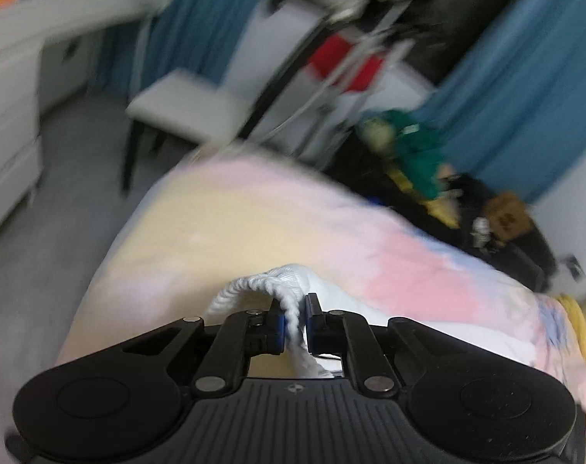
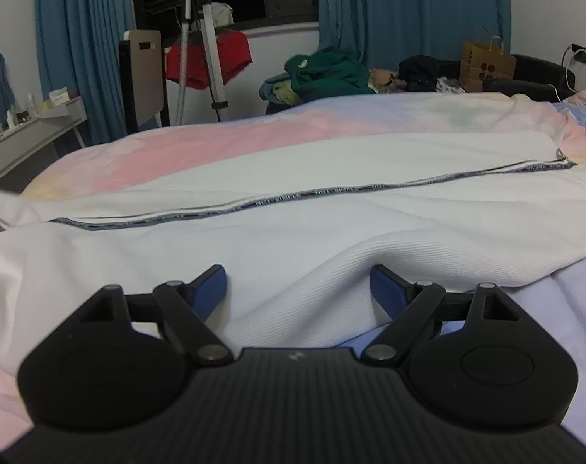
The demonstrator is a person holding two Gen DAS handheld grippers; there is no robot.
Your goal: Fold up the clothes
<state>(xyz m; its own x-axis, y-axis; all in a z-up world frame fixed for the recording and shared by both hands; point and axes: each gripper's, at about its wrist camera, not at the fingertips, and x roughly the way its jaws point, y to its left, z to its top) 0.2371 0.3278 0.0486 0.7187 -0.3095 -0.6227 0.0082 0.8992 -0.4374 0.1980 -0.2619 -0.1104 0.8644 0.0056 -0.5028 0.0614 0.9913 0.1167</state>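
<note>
While my left gripper pinches the jacket's ribbed edge narrow, the garment lying flat on the bed, my right gripper stands wide astride a ridge beside the zip and should close squarely before lifting.

Lettering on the jacket's zipper tape is too small to read

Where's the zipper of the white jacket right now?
In the right wrist view the zipper runs left to right across the white jacket spread on the pastel bedcover, ahead of the open right gripper.
</note>
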